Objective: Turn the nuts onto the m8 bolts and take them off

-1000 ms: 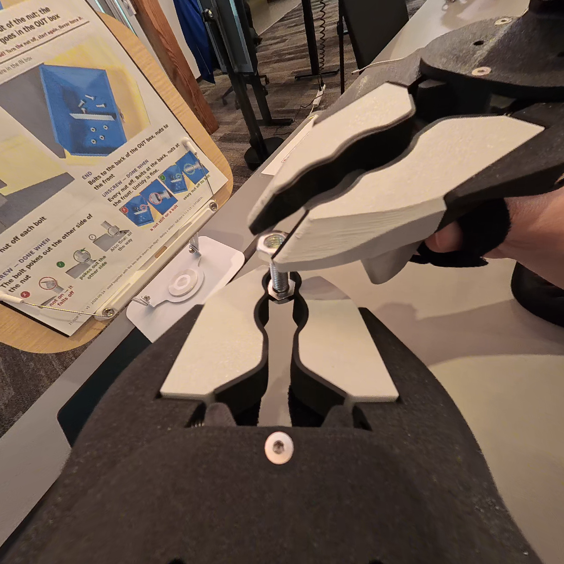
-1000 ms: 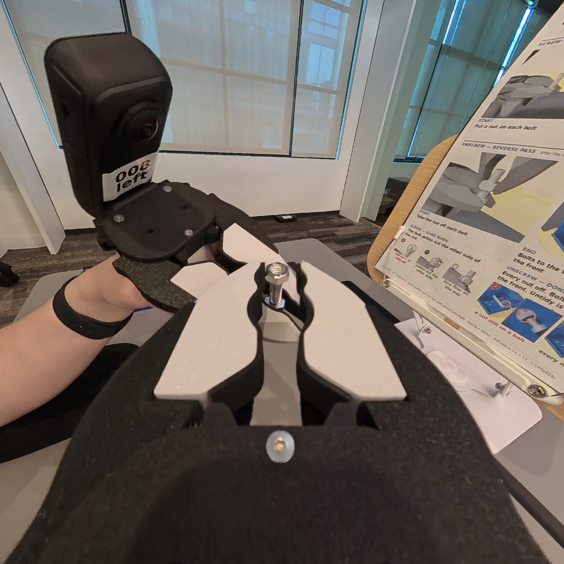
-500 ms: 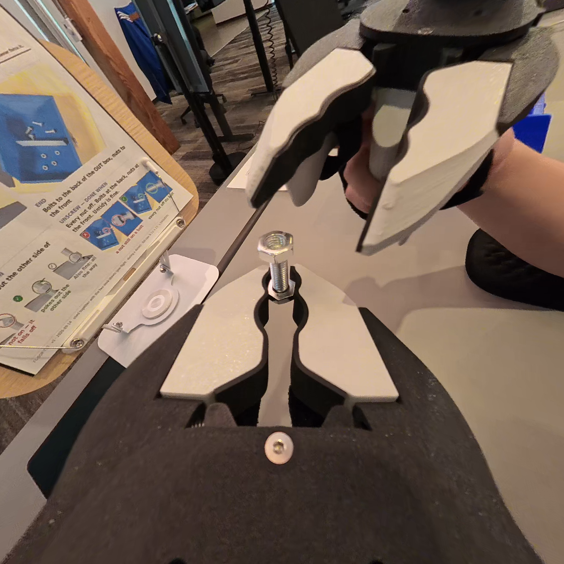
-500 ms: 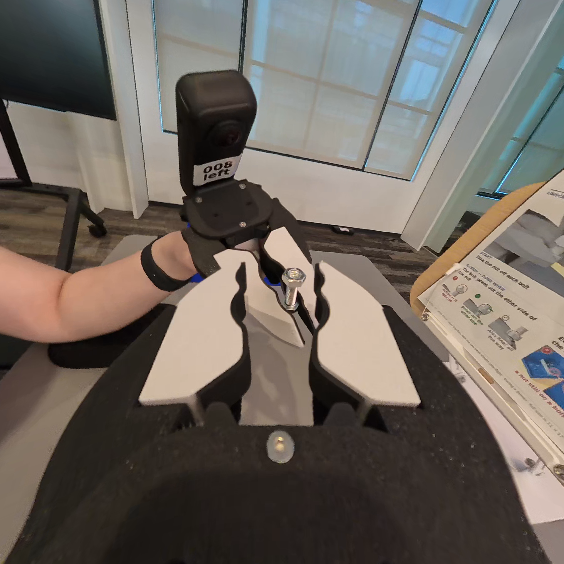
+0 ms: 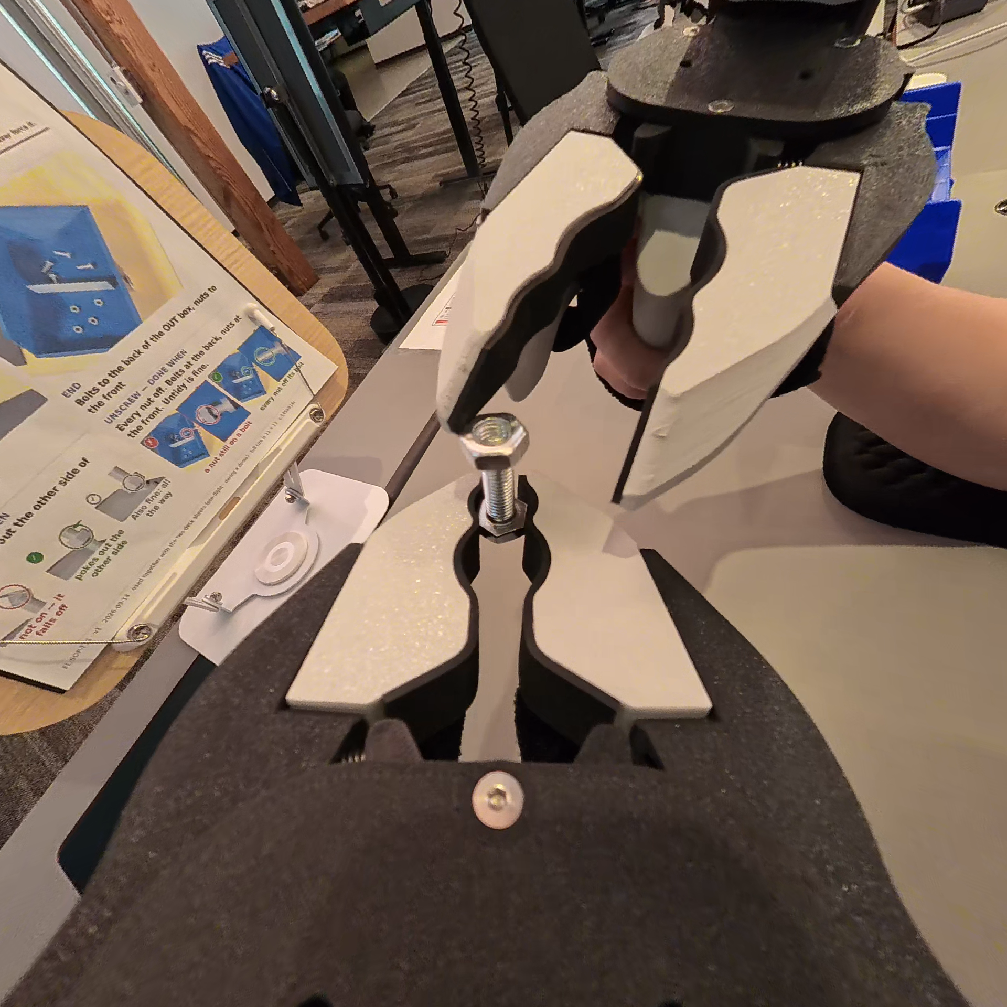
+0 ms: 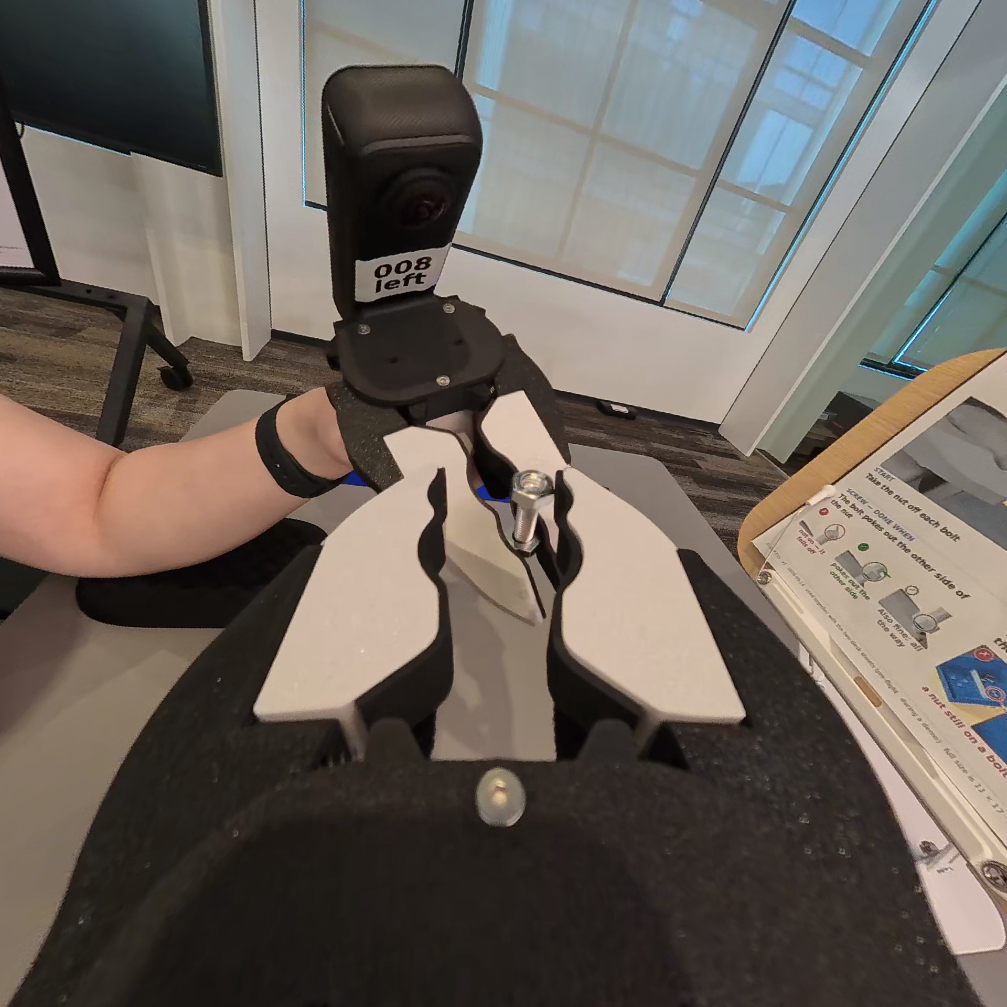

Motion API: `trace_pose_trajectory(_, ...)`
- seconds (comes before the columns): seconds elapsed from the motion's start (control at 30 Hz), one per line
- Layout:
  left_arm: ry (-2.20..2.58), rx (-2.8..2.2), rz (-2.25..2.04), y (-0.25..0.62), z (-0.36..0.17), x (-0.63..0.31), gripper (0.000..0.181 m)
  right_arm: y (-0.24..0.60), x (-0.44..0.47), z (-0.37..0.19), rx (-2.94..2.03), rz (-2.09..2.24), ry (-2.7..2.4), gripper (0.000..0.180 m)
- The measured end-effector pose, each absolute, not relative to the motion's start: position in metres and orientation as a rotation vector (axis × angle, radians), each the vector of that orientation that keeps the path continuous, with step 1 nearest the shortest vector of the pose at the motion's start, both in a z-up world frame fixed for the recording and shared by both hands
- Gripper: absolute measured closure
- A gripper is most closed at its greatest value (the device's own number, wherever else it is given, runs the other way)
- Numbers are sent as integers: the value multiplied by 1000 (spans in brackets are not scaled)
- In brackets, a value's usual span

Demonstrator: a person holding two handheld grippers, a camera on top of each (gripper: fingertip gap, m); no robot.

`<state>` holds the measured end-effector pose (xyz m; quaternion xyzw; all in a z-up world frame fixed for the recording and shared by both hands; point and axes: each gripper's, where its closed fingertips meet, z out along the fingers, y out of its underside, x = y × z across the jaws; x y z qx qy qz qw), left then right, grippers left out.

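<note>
the left gripper (image 5: 500,537) clenches a nut (image 5: 502,527) at its tips, the bolt (image 5: 495,452) standing upright from it. the right gripper (image 5: 537,460) hangs released, one tip touching the bolt head. blue bins (image 5: 926,218) far right are cut off, their contents hidden.
</note>
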<state>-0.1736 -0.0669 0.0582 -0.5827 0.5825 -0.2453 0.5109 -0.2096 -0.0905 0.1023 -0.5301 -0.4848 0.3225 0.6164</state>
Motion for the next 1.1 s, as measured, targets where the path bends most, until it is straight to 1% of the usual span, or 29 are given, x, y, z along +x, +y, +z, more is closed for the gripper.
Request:
trace_pose_trajectory(0.33,1396,-1397,-590,-68,61,-174,170,-90,-210,99,-1224,708,-1132,143)
trace_pose_trajectory(0.6,1372,-1408,-594,-63,63,-181,170,-90,-206,99,-1233,687,-1140,148)
trace_pose_trajectory(0.77,1393,-1400,-608,-67,62,-178,170,-89,-209,102,-1210,673,-1119,142)
trace_pose_trajectory(0.87,1408,-1397,-602,-70,60,-175,170,-92,-211,102,-1193,656,-1142,141)
trace_pose_trajectory(1.0,1399,-1401,-604,-68,61,-177,170,-94,-209,101,-1201,651,-1160,142)
trace_pose_trajectory(1.1,1385,-1401,-614,-67,64,-180,170,-96,-205,103,-1201,676,-1165,147)
